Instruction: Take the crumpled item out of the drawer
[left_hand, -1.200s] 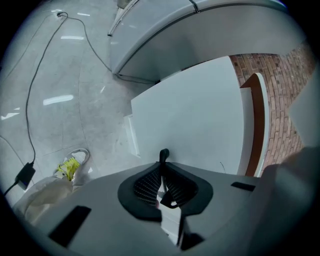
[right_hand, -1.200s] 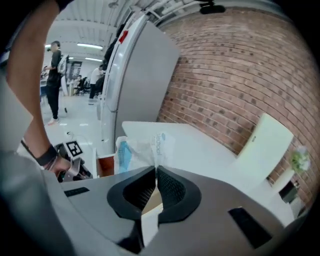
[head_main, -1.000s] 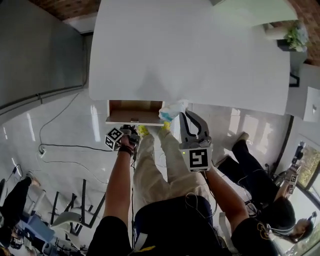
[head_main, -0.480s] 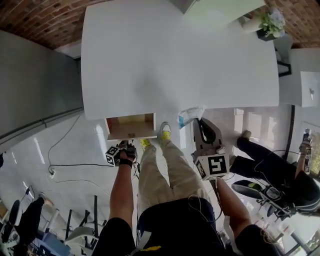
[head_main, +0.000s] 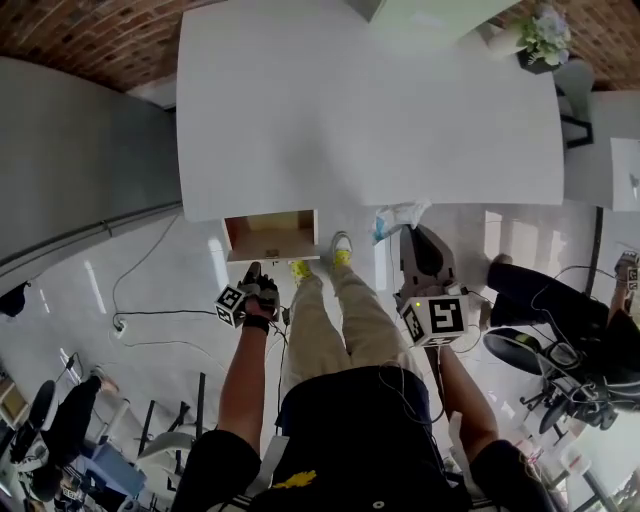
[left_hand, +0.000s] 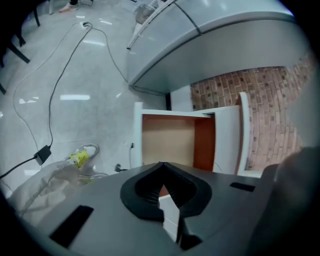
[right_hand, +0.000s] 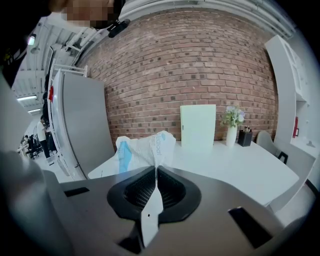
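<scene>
In the head view, the white worktop (head_main: 370, 110) fills the upper frame. The drawer (head_main: 270, 236) stands pulled out from under its near edge, and what shows of its wooden inside holds nothing. The left gripper (head_main: 253, 274) hangs just in front of the drawer, tips towards it. The right gripper (head_main: 410, 233) is off to the drawer's right, well clear of it. At its tips is the crumpled item (head_main: 400, 216), a white and blue wad level with the worktop's near edge.

In the left gripper view, the left gripper's (left_hand: 161, 164) jaws are pressed together with nothing between them. The open drawer (left_hand: 167, 142) lies straight ahead of them, its bottom bare.

In the right gripper view, the right gripper (right_hand: 156, 169) pinches the crumpled item (right_hand: 145, 149). A thin fold of it runs back between the closed jaws, and the bulk fans out just past the tips. Beyond it the worktop (right_hand: 225, 162) stretches away to a pale green board (right_hand: 198, 126) and a small potted plant (right_hand: 232, 118) against the brick wall.

So the item is out of the drawer. It sits directly ahead of the right gripper, with the worktop just beyond and slightly below it. By my reading, a short forward reach would set it down, while the left gripper is the one nearer the drawer front.
</scene>
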